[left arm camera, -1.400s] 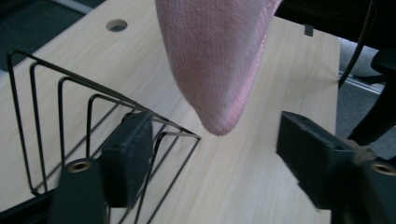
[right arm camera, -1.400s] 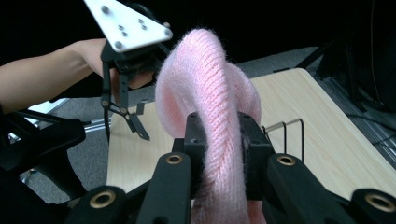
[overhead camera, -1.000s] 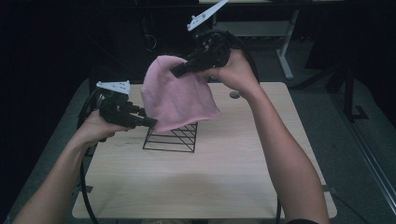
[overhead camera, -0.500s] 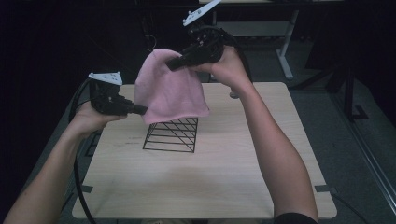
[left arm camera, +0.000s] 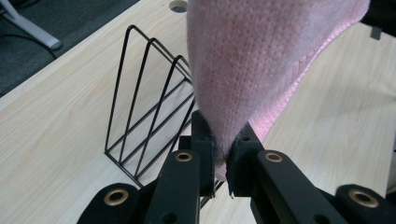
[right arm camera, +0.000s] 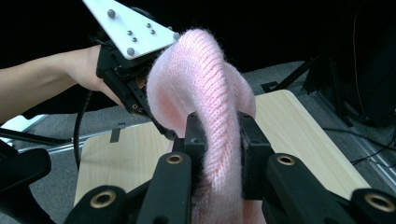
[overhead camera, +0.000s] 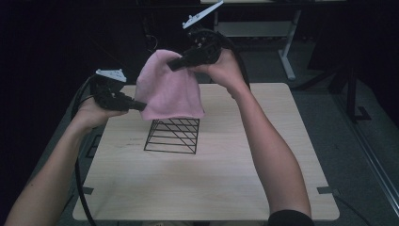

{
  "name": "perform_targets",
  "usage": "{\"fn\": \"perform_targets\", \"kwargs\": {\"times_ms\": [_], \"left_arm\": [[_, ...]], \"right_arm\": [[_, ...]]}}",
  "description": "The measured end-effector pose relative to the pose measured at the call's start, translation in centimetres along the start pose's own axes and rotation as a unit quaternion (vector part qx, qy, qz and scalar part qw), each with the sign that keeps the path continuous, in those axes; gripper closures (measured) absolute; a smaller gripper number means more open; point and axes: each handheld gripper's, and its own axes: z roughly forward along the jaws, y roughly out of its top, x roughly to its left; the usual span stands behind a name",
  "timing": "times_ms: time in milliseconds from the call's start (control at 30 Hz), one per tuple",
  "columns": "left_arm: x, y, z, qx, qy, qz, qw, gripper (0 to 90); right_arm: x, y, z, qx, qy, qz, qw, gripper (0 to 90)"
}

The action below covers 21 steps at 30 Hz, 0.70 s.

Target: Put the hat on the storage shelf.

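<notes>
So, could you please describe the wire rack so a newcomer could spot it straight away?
Start at the light wooden table. Near its middle stands a black wire rack of slanted triangular dividers, directly beneath the pink knitted cloth. It is the only thing resting on the tabletop.

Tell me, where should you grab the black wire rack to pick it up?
Probably one of the upright wire loops on the black wire rack, coming straight down from above. The loops are thin, stand up and have open gaps between them, so fingers could slip in either side. The pink knitted cloth hangs just over it and might get in the way.
</notes>
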Motion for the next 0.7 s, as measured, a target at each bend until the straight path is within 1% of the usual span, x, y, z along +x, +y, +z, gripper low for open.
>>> {"fn": "perform_targets", "kwargs": {"times_ms": [133, 300, 333, 467, 567, 600, 667, 700], "left_arm": [[0.1, 0.0, 0.5, 0.008, 0.006, 0.003, 0.9999, 83.5], [-0.1, 0.1, 0.7, 0.014, 0.014, 0.01, 0.9998, 83.1], [-0.2, 0.0, 0.8, 0.013, 0.014, 0.008, 0.9998, 83.1], [-0.2, 0.0, 1.1, 0.018, 0.018, 0.013, 0.9996, 82.9], [-0.1, -0.1, 1.3, 0.022, 0.02, 0.015, 0.9994, 82.9], [-0.1, -0.1, 1.5, 0.021, 0.02, 0.011, 0.9995, 82.8], [0.0, -0.1, 1.6, 0.027, 0.023, 0.017, 0.9992, 82.7], [0.0, -0.1, 1.7, 0.028, 0.023, 0.016, 0.9992, 82.6]], "right_arm": [[-0.4, -0.4, 0.2, 0.0, 0.0, 0.006, 1.0, 76.9], [-0.5, -1.1, 0.3, -0.004, 0.001, 0.013, 0.9999, 76.8], [-0.6, -1.2, 0.3, -0.006, 0.003, 0.013, 0.9999, 76.8], [-0.6, -1.8, 0.3, -0.006, 0.005, 0.02, 0.9998, 76.8], [-0.6, -2.0, 0.4, -0.006, 0.003, 0.019, 0.9998, 76.8], [-0.6, -2.1, 0.4, -0.005, 0.004, 0.02, 0.9998, 76.8], [-0.6, -2.2, 0.5, -0.001, 0.004, 0.018, 0.9998, 76.7], [-0.6, -2.2, 0.6, 0.0, 0.006, 0.02, 0.9998, 76.8]]}}
